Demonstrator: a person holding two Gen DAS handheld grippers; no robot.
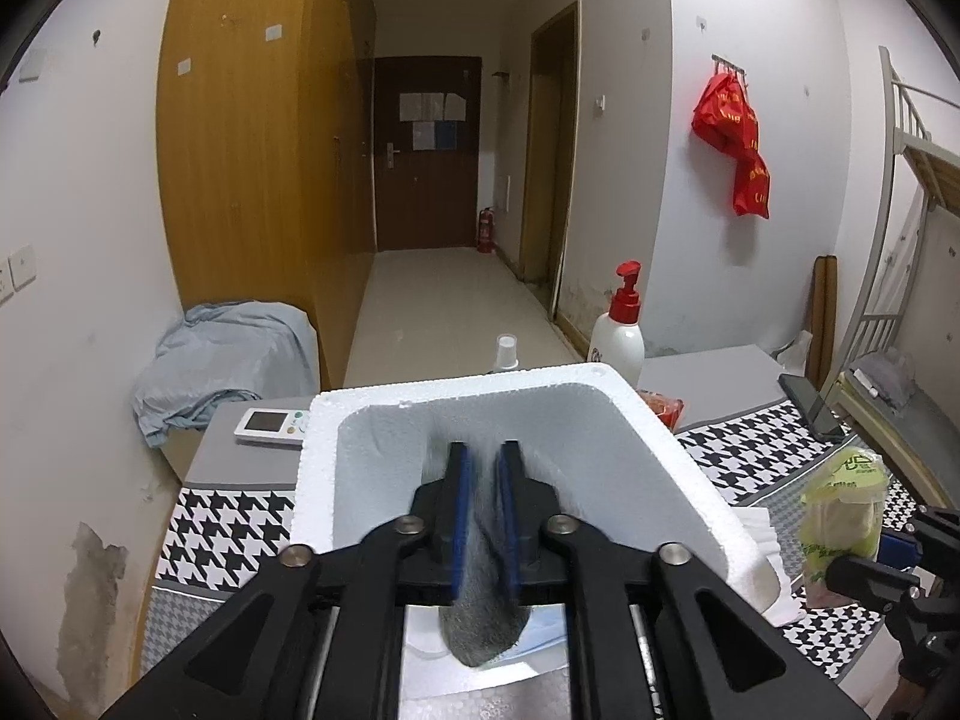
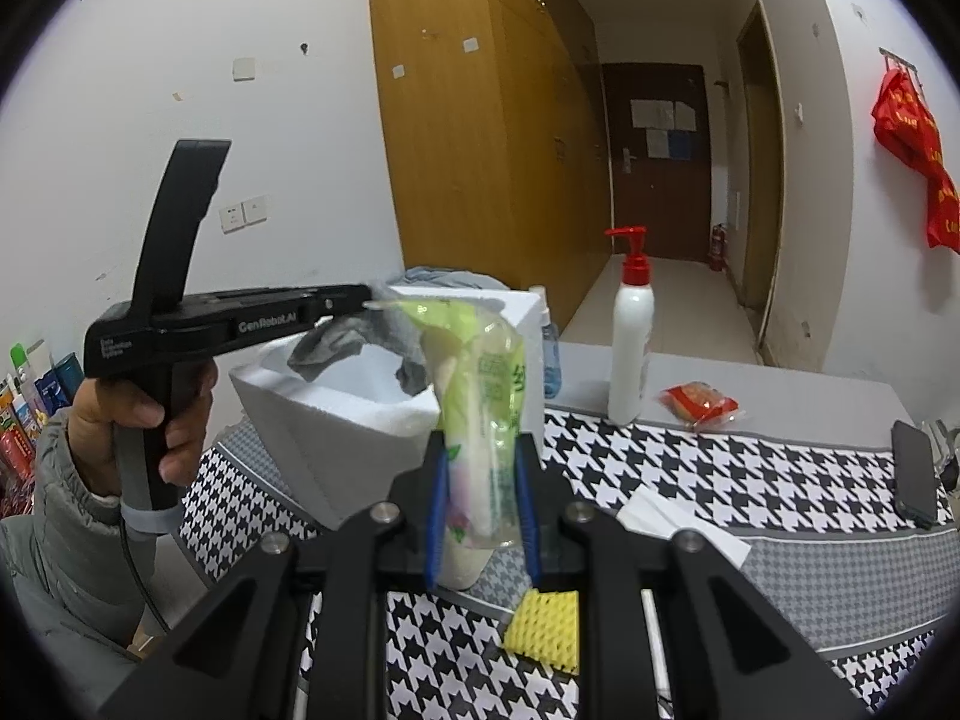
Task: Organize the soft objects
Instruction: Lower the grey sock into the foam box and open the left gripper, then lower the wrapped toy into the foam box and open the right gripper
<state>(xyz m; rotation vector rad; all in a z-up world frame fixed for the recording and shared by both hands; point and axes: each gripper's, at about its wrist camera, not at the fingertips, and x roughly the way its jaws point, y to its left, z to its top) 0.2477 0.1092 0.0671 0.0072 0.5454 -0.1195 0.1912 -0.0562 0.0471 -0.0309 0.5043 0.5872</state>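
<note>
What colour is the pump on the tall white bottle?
Red. The pump top on the tall white plastic bottle shows best in the right wrist view.

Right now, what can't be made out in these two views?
- Left wrist view: the gray cloth's lower end, hidden by the left gripper.
- Right wrist view: the foam box's floor, hidden by its wall and the cloth.
- Right wrist view: print on the green packet in the right gripper, blurred.

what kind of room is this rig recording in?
Likely a dorm room: a metal bunk bed with ladder, built-in wooden wardrobes, and an entry door with posted notices beside a fire extinguisher at the end of a narrow hallway.
</note>
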